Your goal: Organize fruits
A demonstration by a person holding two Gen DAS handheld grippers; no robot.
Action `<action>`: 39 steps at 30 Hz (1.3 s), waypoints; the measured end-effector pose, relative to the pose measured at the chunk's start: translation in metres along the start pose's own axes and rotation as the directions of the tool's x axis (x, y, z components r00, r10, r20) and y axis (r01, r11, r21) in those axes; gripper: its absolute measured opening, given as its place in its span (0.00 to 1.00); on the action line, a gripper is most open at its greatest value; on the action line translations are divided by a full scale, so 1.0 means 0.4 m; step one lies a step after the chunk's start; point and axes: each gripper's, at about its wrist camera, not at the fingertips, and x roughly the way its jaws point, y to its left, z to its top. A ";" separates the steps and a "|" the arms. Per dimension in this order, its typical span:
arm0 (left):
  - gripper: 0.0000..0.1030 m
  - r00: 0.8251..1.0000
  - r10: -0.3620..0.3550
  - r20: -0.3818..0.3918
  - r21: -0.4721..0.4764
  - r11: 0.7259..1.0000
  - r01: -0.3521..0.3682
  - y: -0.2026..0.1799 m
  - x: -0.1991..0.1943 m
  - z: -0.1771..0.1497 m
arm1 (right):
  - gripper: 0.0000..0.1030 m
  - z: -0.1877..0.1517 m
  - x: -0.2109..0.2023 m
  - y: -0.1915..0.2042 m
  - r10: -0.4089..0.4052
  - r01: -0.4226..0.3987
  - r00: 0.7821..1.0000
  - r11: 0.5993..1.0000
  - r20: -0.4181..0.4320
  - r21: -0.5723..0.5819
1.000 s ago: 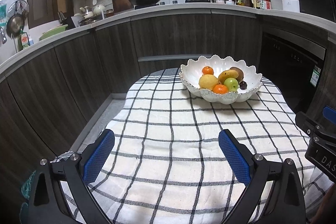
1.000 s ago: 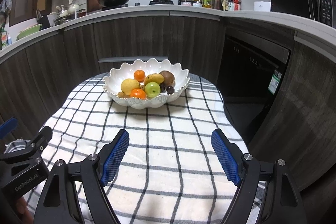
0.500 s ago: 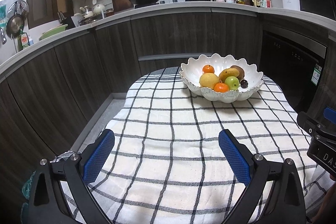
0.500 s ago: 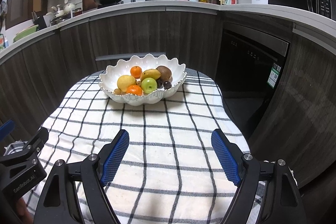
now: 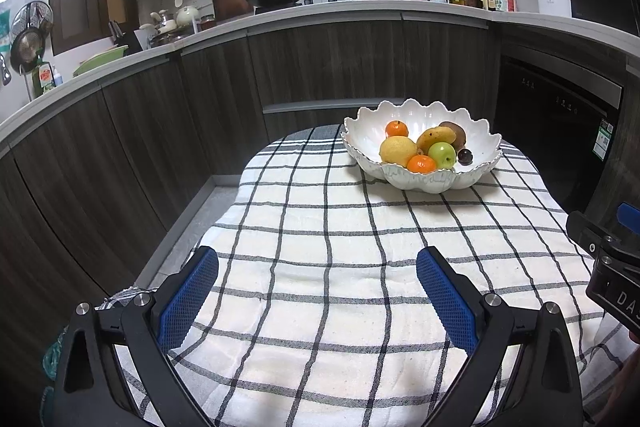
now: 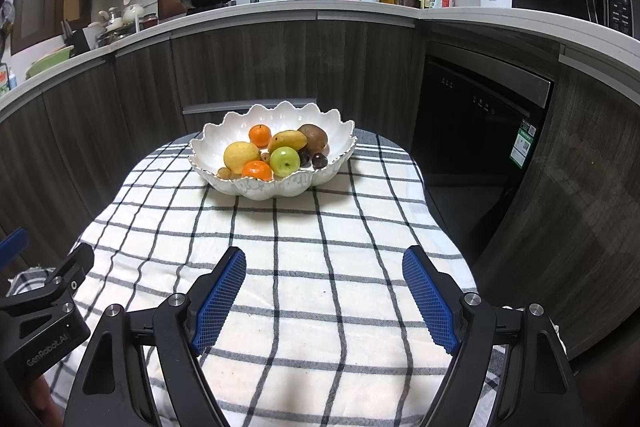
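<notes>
The left gripper (image 6: 44,307) said "GenRobot.AI". Both it and the right gripper (image 6: 324,291) pointed down, wide open, holding nothing, above the tabletop (image 6: 320,235).

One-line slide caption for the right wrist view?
Open right gripper over checked cloth, facing a white bowl of fruit.

You can read "GenRobot.AI" on the left gripper (image 6: 44,343)'s black body, and the letters "DAS" on the right gripper (image 5: 618,291)'s body.

White bowl (image 6: 224,141), black-checked white cloth (image 6: 300,247), blue claw pads (image 6: 218,301).
</notes>
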 end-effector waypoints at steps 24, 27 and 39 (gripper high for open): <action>0.98 1.000 0.002 0.004 0.003 1.000 -0.002 0.006 0.004 -0.003 | 0.79 0.001 -0.003 -0.001 0.001 -0.001 1.000 1.000 0.000 0.001; 0.98 1.000 -0.003 -0.001 0.004 1.000 0.003 0.008 0.007 -0.002 | 0.79 0.001 -0.001 -0.001 0.001 -0.001 1.000 1.000 0.001 0.001; 0.98 1.000 0.001 0.001 0.010 1.000 -0.001 0.009 0.006 -0.001 | 0.79 0.000 0.000 -0.002 0.000 0.000 1.000 1.000 0.000 0.000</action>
